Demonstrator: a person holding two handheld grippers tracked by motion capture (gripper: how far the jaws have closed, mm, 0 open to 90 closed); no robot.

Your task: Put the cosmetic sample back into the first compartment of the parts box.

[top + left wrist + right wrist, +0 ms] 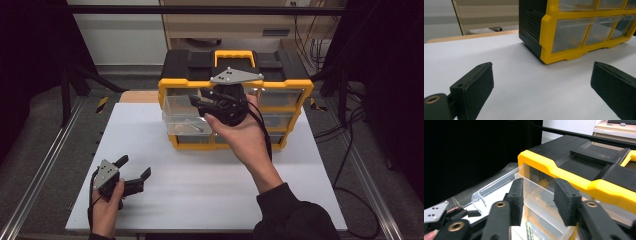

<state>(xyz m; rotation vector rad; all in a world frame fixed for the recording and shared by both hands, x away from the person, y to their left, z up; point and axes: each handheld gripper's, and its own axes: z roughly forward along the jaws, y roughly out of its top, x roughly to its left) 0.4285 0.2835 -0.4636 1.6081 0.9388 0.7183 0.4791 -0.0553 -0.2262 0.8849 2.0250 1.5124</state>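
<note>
Two clear drawers point(182, 116) stand pulled out at the left of the yellow-and-black organizer point(235, 75) on the desk point(210, 185), and your right tongs point(537, 201) are part open around the front wall of the upper one, not yet clamped. Pull askew or too far and that drawer could leave its slot; the lower one holds a small metal part point(192, 126). Your left tongs point(134, 167) rest wide open and empty near the desk's front left.
</note>
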